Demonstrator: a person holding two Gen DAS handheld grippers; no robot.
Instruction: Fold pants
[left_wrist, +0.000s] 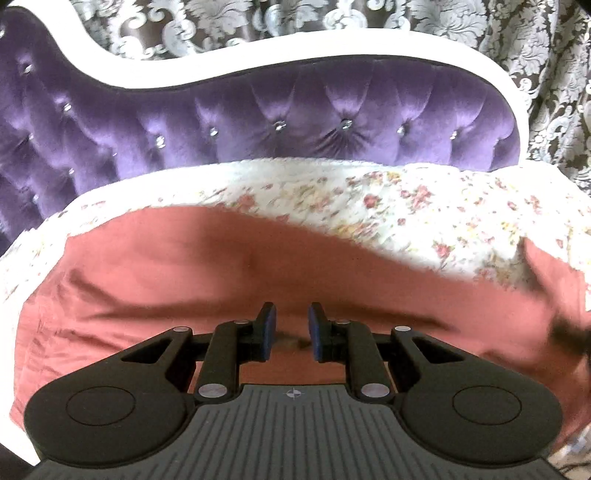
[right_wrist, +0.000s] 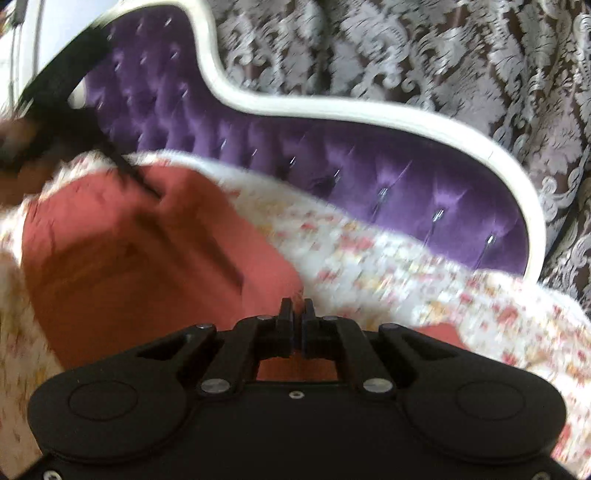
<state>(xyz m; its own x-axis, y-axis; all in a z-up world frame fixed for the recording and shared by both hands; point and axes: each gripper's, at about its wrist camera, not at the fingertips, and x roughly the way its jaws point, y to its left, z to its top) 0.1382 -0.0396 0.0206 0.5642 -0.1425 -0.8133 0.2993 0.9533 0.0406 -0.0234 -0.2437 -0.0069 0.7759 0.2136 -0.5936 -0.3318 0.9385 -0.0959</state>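
1. The pink pants lie spread on a floral bedspread, wrinkled, filling the near part of the left wrist view.
2. The left gripper hangs over the pants with a narrow gap between its blue pads; whether any cloth is pinched there I cannot tell.
3. The right gripper has its fingers pressed almost together at the near right edge of the pants, with pink cloth showing at the tips; the view is blurred, so a grip is likely but not sharp.
4. Far behind the bed stands a purple tufted headboard with a white frame.
5. Beyond it hangs a patterned curtain.
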